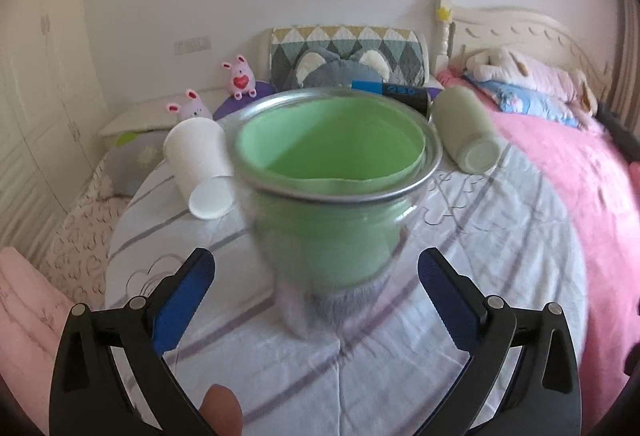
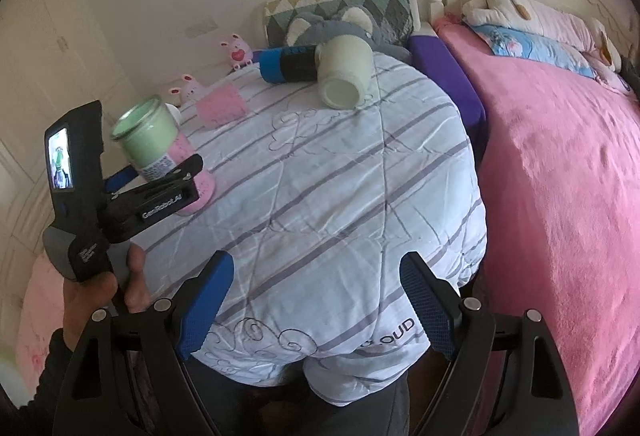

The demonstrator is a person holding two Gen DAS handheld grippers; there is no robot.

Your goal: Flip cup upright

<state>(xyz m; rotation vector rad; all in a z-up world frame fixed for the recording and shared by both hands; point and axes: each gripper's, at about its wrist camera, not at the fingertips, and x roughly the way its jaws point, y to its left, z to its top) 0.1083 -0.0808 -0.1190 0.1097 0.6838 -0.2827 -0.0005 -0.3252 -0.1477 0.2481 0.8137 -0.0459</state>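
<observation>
While both tools gape, the green cup (image 1: 332, 171) stands upright, motion-blurred, silver-rimmed.

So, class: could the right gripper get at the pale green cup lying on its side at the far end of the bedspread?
Probably yes. The right gripper is open and holds nothing, and only bare striped bedspread lies between it and the pale green cup. The blue-and-black bottle lies beside the cup, not across the path.

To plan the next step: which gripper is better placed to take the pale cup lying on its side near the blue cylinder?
Right. The right gripper is open, empty and faces the pale cup; the left gripper straddles the green cup, far to the left.
</observation>
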